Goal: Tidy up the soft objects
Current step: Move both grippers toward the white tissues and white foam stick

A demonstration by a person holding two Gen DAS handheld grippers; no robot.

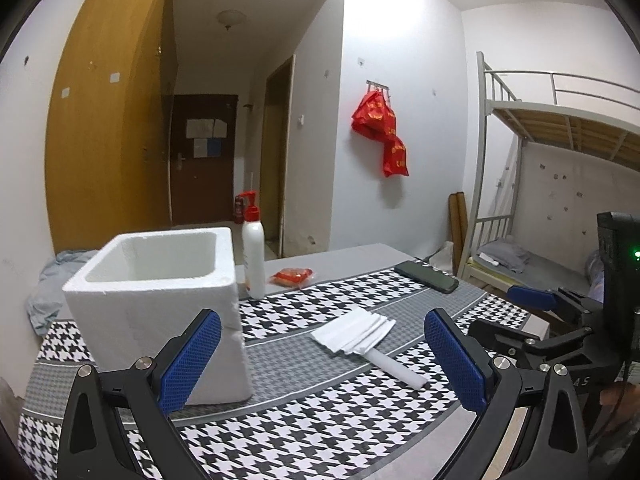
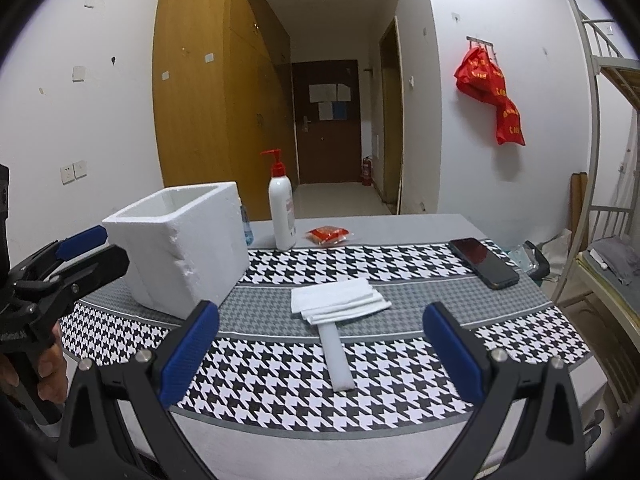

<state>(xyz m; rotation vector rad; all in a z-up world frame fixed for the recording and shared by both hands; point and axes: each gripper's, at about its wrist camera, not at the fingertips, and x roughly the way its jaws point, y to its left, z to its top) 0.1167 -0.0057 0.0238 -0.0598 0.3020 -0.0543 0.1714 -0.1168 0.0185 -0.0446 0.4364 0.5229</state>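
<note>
Centre frame, your path over the tablecloth (image 2: 280, 320) is open; the foam box (image 2: 180, 248) blocks the left.

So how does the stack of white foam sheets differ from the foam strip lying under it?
The foam sheets are wide, thin and fanned out in several layers; the foam strip is one narrow, thicker bar. The sheets lie crosswise, the strip runs toward the camera, its far end covered by them. Both are white and lie flat on the houndstooth cloth.

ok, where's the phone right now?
The phone lies flat on the far right of the houndstooth cloth, right of the pump bottle and beyond the white foam sheets; in the left wrist view it sits right of centre.
</note>
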